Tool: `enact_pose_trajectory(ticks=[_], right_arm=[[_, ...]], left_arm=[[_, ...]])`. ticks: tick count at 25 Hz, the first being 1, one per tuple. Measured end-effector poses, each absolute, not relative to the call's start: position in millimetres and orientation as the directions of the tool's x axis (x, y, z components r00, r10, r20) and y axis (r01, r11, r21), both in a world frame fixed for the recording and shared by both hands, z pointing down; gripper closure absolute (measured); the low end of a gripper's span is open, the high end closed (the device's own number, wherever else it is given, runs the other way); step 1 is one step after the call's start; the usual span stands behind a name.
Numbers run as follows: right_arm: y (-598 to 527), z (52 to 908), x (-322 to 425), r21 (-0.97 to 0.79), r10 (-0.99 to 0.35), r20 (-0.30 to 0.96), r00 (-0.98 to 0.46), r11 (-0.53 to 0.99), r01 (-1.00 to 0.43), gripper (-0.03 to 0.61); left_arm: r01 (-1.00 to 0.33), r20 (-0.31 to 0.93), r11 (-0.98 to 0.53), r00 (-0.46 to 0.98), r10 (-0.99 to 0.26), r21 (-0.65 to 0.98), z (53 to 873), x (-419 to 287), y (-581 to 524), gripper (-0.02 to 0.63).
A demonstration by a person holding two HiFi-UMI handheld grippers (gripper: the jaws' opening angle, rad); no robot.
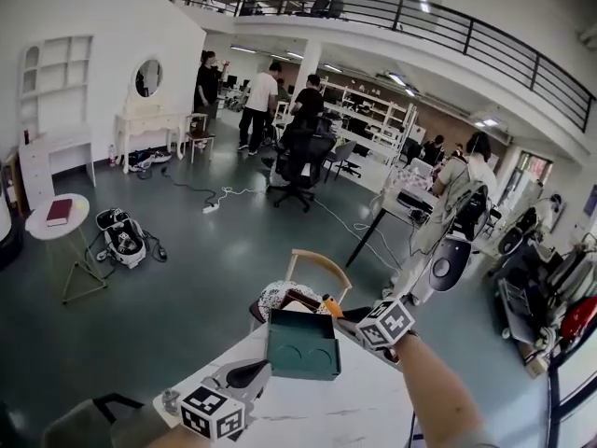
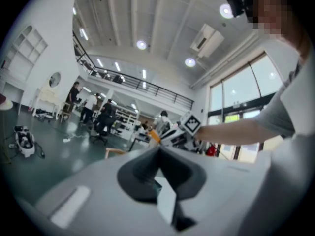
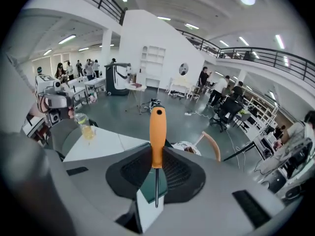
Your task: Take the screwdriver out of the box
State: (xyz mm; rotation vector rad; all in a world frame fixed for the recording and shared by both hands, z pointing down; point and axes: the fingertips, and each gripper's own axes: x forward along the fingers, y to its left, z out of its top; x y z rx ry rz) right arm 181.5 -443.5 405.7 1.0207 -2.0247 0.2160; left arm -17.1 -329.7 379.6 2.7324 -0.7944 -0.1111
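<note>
Right claw (image 3: pixel 157 154): you pinch the screwdriver (image 3: pixel 157 127) by its orange handle, blade pointing back between the jaws, likely to draw it clear | box (image 1: pixel 303 345): just below | left claw (image 2: pixel 158 149): pressed together on the box edge, apparently steadying it.

One screwdriver (image 3: pixel 157 136) — one box (image 1: pixel 303 345).

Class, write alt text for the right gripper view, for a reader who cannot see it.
The right hand-held gripper clamps the orange handle of a screwdriver, with the metal shaft pointing back toward the camera. Beyond are a white table holding a glass of yellow drink and a wooden chair.
</note>
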Motion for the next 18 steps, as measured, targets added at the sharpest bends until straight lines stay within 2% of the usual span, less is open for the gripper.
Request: enact_pose_trajectory(ticks=[11,18], right_arm=[[-315,340,185,0.126,-0.703,0.601,-0.380,0.553,-0.824,0.509],[-228,313,209,0.082,-0.743,0.506,-0.438,0.547,-0.833,0.509]], left_arm=[[-0.466,0.034,-0.844,0.879,-0.475,0.265,344,-23,-260,0.611],[-0.499,0.055,-0.832,0.864,-0.501,0.243,326,-18,-208,0.611]])
